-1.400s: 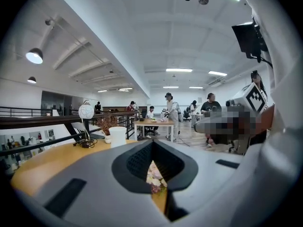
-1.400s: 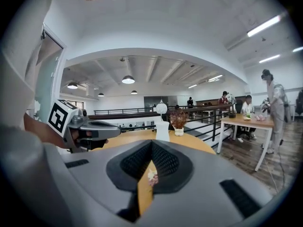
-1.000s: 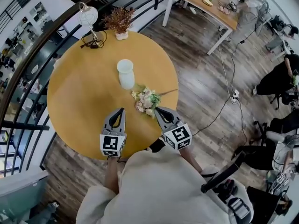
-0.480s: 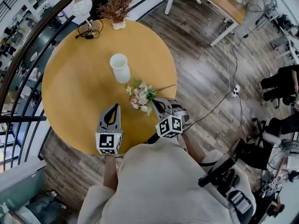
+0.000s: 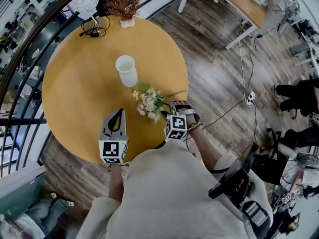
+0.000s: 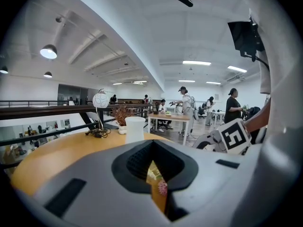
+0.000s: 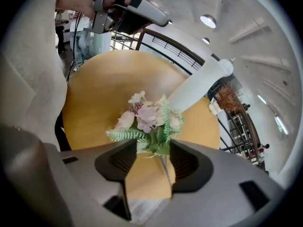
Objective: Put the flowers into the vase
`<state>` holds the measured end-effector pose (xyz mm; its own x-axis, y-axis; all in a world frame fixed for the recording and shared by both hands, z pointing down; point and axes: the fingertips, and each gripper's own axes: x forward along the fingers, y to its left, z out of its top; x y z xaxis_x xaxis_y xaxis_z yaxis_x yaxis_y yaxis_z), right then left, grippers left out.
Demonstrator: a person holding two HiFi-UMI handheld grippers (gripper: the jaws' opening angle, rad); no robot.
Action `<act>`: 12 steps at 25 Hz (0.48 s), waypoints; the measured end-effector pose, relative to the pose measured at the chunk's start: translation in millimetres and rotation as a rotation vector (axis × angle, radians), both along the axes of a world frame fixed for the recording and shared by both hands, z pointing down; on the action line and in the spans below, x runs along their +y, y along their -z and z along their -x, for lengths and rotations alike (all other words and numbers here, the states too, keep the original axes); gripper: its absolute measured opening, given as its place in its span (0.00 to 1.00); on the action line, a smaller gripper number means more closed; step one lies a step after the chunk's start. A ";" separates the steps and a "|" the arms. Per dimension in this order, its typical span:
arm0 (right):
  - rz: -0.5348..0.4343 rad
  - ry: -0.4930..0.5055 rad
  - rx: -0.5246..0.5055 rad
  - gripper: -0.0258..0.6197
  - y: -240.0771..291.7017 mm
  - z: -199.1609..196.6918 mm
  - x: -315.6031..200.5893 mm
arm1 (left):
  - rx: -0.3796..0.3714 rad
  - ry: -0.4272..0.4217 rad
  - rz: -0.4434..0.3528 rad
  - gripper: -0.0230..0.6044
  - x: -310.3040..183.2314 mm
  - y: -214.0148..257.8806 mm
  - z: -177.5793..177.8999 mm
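1. At the far left rim of the round wooden table (image 5: 70,88) stands a white globe lamp (image 5: 86,1) with a coil of dark cable at its foot.
2. Just right of it, a small pot of dried brown plant (image 5: 124,6) stands at the table's far edge.
3. Nearer the person, the left gripper (image 5: 119,111) hangs above the table with its jaws brought together at the tips and nothing between them.
4. Beyond it, the white vase (image 5: 126,69) stands upright and empty near the table's middle.
5. The flowers (image 5: 148,102), a pale pink and cream bunch with green fern, lie on the wood just beside the vase, on the person's side, with the stem trailing to the right.
6. The right gripper (image 7: 153,145) points steeply down over the bunch. Its jaws are opening, with the foliage and stem between them. The stem seems to run close by one jaw, but the pads do not look pressed on it.
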<state>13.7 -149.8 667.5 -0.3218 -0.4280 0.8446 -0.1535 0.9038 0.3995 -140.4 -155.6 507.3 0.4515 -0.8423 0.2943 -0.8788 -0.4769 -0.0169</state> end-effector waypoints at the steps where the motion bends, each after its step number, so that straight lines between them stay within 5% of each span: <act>1: 0.015 0.006 0.010 0.41 -3.1 -1.1 -0.9 | 0.000 0.000 0.000 0.05 -1.1 0.3 0.2; 5: 0.060 0.028 0.042 0.59 -15.7 -3.8 -7.2 | 0.001 -0.002 0.004 0.05 -4.6 -0.3 0.7; 12: 0.135 0.078 0.102 0.62 -40.9 -6.7 -26.8 | -0.002 0.018 0.010 0.05 -3.7 -1.6 4.2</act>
<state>20.3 -176.6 708.4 -0.2596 -0.2854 0.9226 -0.0463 0.9579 0.2833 -144.6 -159.3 508.9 0.4359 -0.8473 0.3036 -0.8872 -0.4613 -0.0137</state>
